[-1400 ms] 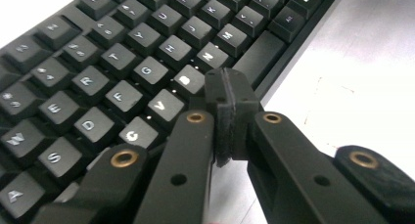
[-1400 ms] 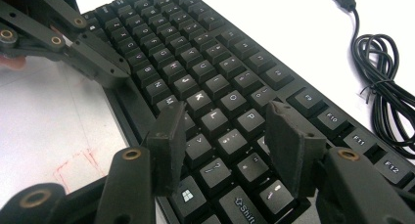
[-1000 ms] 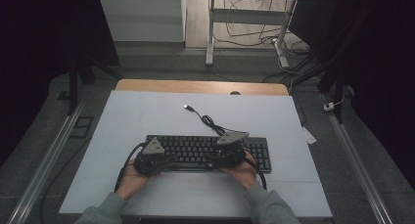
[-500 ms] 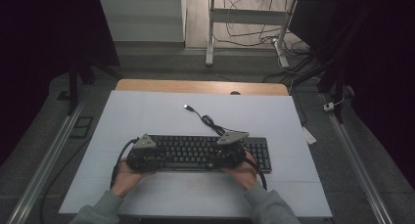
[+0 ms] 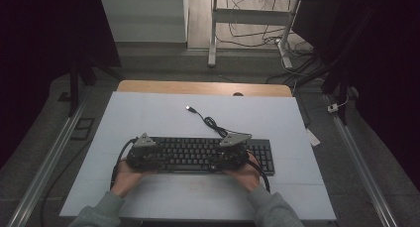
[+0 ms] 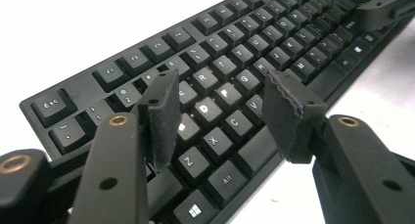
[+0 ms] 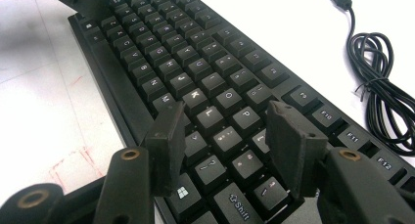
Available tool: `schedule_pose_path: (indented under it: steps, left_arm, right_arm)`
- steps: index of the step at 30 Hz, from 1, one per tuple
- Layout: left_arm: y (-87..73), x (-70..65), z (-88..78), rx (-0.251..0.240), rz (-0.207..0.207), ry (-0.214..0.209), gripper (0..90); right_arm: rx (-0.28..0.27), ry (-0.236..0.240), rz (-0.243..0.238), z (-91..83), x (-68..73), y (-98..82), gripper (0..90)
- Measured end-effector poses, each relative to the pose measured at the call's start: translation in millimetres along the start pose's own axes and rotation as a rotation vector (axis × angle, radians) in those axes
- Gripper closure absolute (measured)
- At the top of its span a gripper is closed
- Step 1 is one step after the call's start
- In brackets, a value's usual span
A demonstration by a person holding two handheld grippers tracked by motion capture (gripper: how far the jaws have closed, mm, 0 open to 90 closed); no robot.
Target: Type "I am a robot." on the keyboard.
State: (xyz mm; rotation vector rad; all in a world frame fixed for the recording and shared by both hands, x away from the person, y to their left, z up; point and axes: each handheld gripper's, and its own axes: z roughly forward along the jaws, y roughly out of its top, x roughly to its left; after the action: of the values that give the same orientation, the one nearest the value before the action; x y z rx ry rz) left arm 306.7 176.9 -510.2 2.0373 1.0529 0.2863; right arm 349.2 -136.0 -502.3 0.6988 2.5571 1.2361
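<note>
Right gripper view shows keyboard (image 7: pixel 195 87), coiled cable (image 7: pixel 377 82).

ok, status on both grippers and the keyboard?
Left gripper over the keyboard, jaws just opened, nothing between them. Right gripper open over the keys, empty. Coiled cable lies behind the keyboard, not in the way.
</note>
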Motion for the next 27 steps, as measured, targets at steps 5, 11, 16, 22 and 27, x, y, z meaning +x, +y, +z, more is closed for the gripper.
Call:
schedule_pose_path:
  steps: [5,11,16,22,27]
  left_arm:
    - [2.4,2.3,7.8,0.016,-0.005,0.011,46.4]
    - [6.6,3.4,17.1,0.033,0.006,0.025,46.2]
    - [9.8,4.6,22.8,0.030,0.009,0.040,48.5]
    - [13.6,5.6,26.6,0.007,0.016,0.042,58.6]
    - [15.1,6.9,29.5,-0.002,0.024,0.041,74.2]
  right_arm:
    - [0.001,0.000,0.000,0.2,0.0,-0.1,49.4]
    - [0.002,0.001,0.001,0.6,-0.1,-0.3,49.4]
    - [0.004,0.001,0.001,1.2,0.0,-0.7,49.4]
    - [0.009,0.000,0.001,1.9,0.1,-0.9,49.3]
    - [0.010,0.000,0.001,1.9,0.0,-0.9,49.3]
